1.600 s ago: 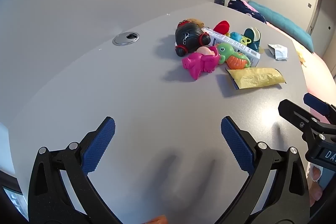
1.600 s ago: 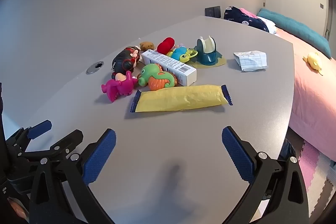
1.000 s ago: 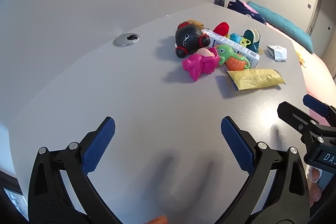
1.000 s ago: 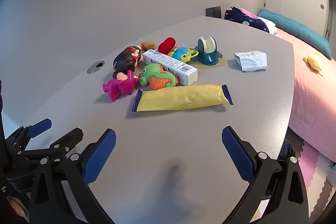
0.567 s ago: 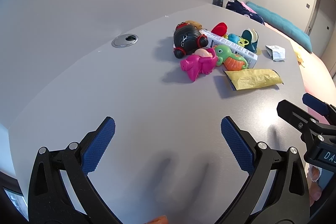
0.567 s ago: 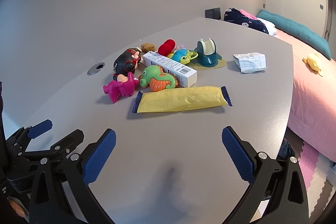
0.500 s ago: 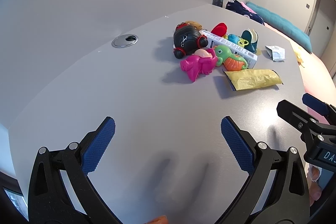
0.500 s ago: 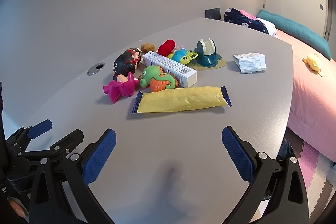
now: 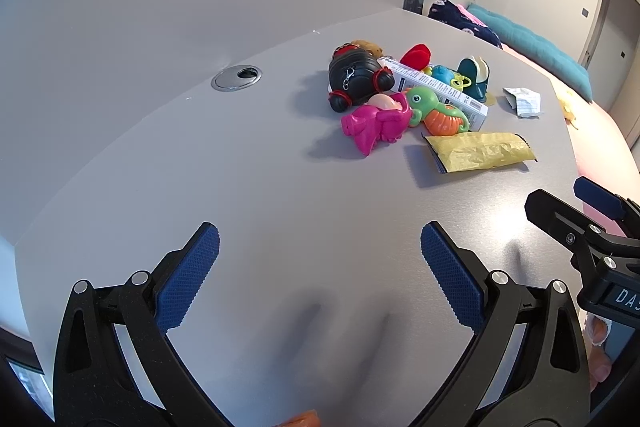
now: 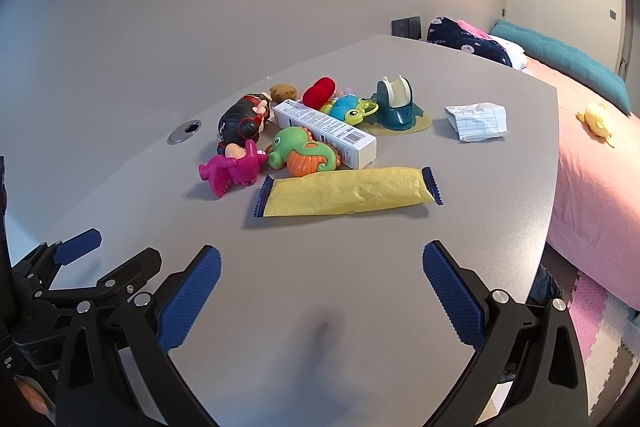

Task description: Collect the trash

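Observation:
A yellow snack wrapper point(image 10: 348, 191) with dark blue ends lies flat on the grey table point(image 10: 280, 307), just ahead of my right gripper point(image 10: 322, 277), which is open and empty. Behind it rests a white carton box point(image 10: 326, 131), and a crumpled lined paper point(image 10: 478, 121) sits further right. In the left wrist view the wrapper point(image 9: 480, 151), box point(image 9: 436, 91) and paper point(image 9: 522, 101) lie far ahead to the right. My left gripper point(image 9: 320, 265) hovers open over bare table, holding nothing.
Toys crowd around the box: a pink figure point(image 10: 234, 169), a green-orange seahorse point(image 10: 304, 151), a black-red plush point(image 10: 242, 121), a red toy point(image 10: 318, 91), a teal tape dispenser point(image 10: 394, 103). A cable grommet point(image 9: 237, 78) sits at the left. A pink bed point(image 10: 592, 155) borders the table's right edge.
Both grippers have stayed open and nearly still; the views have shifted only slightly, and nothing on the table has moved.

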Tool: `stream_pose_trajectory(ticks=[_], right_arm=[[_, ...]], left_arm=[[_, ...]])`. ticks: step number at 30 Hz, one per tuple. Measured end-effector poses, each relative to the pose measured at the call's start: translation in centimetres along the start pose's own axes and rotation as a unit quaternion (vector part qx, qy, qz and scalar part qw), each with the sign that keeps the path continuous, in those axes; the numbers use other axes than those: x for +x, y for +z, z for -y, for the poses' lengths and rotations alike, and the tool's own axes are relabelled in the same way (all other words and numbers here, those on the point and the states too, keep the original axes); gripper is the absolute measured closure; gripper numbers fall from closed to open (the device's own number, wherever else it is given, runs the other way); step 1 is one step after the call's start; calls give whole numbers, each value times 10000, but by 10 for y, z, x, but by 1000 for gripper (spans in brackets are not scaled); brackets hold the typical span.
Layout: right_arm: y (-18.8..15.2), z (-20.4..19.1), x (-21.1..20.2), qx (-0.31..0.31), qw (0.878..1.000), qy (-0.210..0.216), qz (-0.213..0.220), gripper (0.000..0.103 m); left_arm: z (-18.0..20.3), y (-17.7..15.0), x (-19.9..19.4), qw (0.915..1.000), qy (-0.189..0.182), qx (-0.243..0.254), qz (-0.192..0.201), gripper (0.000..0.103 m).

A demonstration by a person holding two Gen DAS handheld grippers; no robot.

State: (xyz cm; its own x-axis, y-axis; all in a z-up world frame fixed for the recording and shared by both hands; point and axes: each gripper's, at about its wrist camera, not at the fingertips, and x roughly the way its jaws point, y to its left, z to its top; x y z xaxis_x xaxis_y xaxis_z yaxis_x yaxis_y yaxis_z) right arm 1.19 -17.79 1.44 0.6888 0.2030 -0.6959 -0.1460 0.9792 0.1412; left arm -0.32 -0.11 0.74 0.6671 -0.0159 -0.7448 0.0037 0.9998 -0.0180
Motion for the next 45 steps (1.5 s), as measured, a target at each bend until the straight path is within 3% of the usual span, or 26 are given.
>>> stream_pose_trajectory(ticks=[45], right_arm=[[0, 0, -1, -11, 10000, 8, -1, 2]], left_arm=[[6, -3, -5, 10000, -25, -4, -25, 6]])
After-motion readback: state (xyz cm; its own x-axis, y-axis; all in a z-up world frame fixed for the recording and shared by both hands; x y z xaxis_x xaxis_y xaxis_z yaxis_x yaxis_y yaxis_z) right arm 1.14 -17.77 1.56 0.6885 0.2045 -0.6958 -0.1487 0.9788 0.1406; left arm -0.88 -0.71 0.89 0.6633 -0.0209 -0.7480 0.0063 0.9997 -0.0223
